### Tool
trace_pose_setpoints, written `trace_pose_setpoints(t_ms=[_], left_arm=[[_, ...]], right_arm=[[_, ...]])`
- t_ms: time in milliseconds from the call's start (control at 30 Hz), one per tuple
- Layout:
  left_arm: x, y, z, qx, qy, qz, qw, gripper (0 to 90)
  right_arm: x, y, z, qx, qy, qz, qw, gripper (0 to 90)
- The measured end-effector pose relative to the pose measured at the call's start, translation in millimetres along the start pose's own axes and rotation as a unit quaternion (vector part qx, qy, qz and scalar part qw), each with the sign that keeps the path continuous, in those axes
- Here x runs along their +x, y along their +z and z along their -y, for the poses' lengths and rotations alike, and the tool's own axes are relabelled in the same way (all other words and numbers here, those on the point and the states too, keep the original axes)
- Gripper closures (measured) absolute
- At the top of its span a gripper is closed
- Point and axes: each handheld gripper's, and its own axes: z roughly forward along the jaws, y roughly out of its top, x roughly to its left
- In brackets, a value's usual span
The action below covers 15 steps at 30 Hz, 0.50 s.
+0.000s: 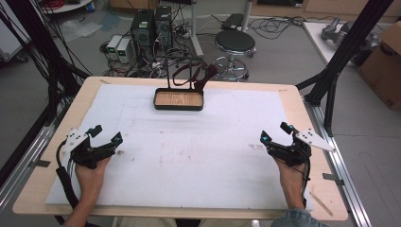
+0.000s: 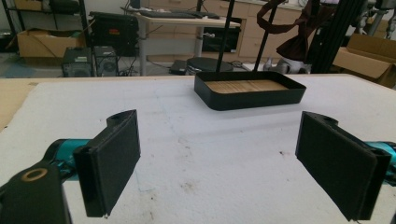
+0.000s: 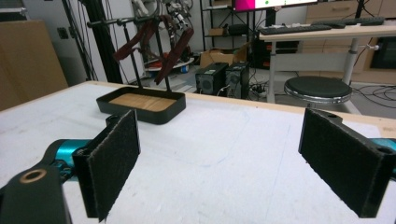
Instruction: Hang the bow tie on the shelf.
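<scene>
- The black tray point(image 1: 178, 100) with a wooden floor sits at the table's point(image 1: 293, 101) far middle; its rack carries a dark red strap point(image 1: 206, 75), its shape hard to make out.
- Left gripper point(image 1: 104, 135) and right gripper point(image 1: 275, 132) rest at the near corners, jaws spread wide with nothing between them, well apart from the tray.

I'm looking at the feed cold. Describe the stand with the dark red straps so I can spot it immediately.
Start from the white mat covering the wooden table. At the middle of its far edge sits a black tray with a wooden floor, and a thin black frame rises from its back. The dark red straps draped over that frame's top bar mark it out.
</scene>
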Motion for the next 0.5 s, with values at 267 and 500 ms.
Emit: trace_pose_setpoints(t_ms=[267,500], left_arm=[[-0.2,-0.4,-0.1,0.0,0.0,-0.001,1.0,14.1],[0.1,-1.0,0.0,0.001,0.002,-0.002,1.0,14.2]], right_arm=[[4.2,0.6,20.6,0.014,0.022,-0.009,0.9996,11.3],[13.2,7.0,28.0,0.059,0.007,-0.025,0.9979,10.7]])
